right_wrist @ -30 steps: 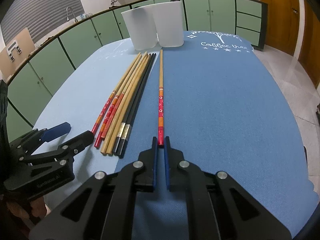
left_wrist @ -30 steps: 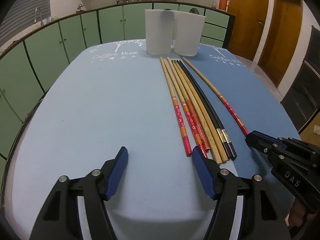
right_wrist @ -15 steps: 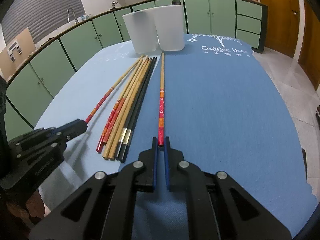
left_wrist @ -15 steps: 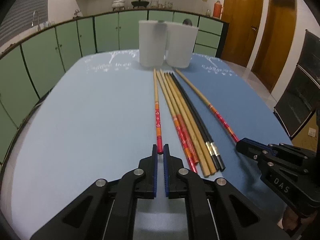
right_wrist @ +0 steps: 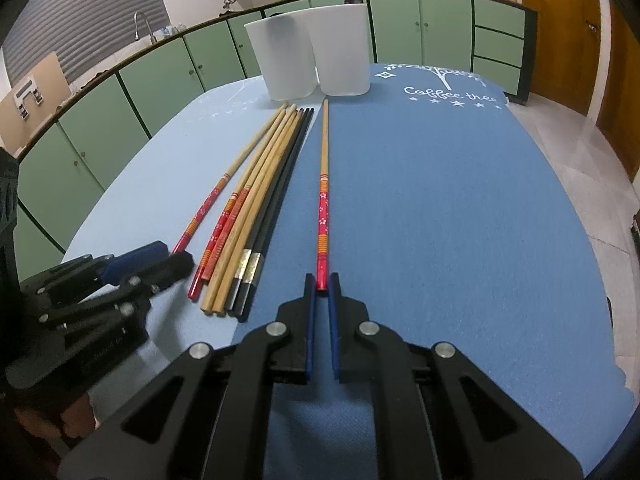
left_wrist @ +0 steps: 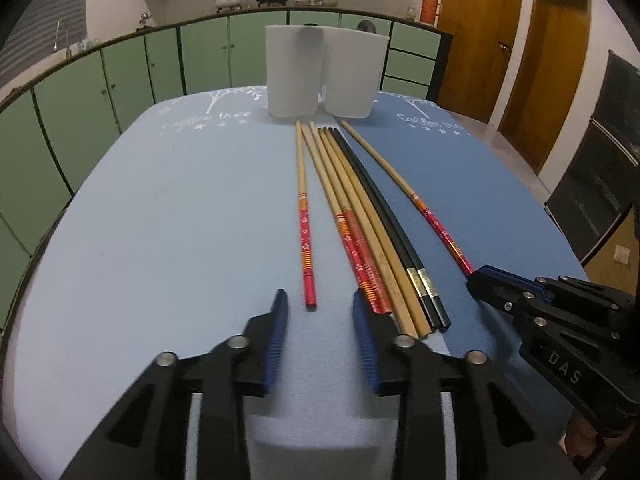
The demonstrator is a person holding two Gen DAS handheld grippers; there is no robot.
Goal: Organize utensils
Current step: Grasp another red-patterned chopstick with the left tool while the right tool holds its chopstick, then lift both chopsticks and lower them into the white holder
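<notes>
A blue cloth with white tree prints (left_wrist: pixel 168 208) is covering the table. Two tall white plastic cups (left_wrist: pixel 294 72) are standing side by side at the far end of it.

The left gripper (left_wrist: pixel 320 312) with blue pads is opening its jaws. A red-ended bamboo chopstick (left_wrist: pixel 304 216) is lying flat on the cloth just in front of it. The red end is pointing into the gap between the jaws, but the pads are not pressing on it.

Just to the right of that chopstick, a bunch of chopsticks (left_wrist: pixel 372 232) is lying close together. Two are red-ended, two are plain bamboo and two are black with gold bands.

The right gripper (right_wrist: pixel 322 288) is squeezing its jaws almost shut on the red end of another red-ended chopstick (right_wrist: pixel 323 200). This one is lying alone, right of the bunch. Its thin tip is pointing at the white cups, and it is sitting where the light blue cloth meets the dark blue cloth.

Green cupboards (left_wrist: pixel 100 80) are standing behind the table.
</notes>
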